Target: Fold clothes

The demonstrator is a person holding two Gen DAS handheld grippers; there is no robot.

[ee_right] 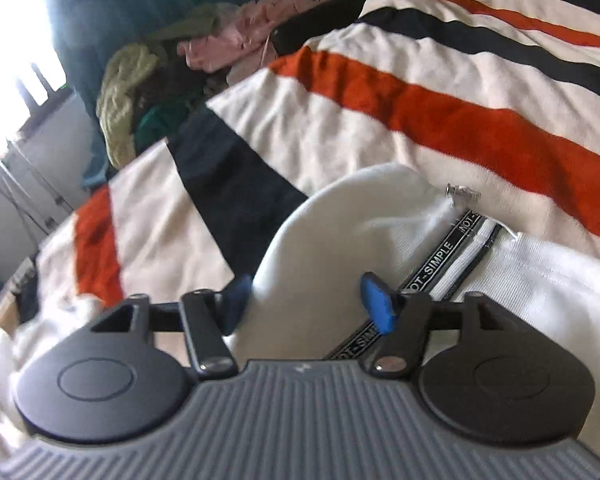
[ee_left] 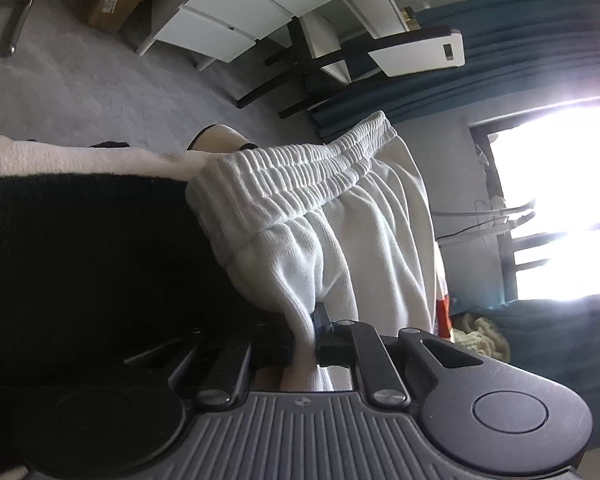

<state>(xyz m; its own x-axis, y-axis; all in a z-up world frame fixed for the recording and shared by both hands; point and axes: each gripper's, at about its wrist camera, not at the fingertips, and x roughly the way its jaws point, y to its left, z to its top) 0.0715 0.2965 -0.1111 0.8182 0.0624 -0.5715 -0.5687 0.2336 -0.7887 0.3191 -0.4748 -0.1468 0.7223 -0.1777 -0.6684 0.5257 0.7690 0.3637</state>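
Left gripper (ee_left: 303, 344) is pinched tight on a bunched fold of the white garment (ee_left: 320, 216), cloth squeezed between its two pads just below the ribbed elastic waistband (ee_left: 296, 172). The garment hangs up and away from the pinch, with the waistband stretched across the middle of the left wrist view, above a black stretch of the bedcover. Grey floor (ee_left: 80, 80), white drawers (ee_left: 236, 16), blue curtain (ee_left: 520, 40) and a bright window (ee_left: 560, 200) sit behind it. Right gripper (ee_right: 304, 300) has its blue fingertips (ee_right: 376, 300) spread apart, not pressing anything; a rounded fold of the same white garment (ee_right: 340, 232) lies between and beyond them, with a black "NOT-SIMPLE" lettered tape (ee_right: 440, 256) running beside the right pad. The garment lies on a striped blanket (ee_right: 420, 112), cream, orange and navy. A heap of mixed clothes (ee_right: 172, 64) is piled at the far edge.
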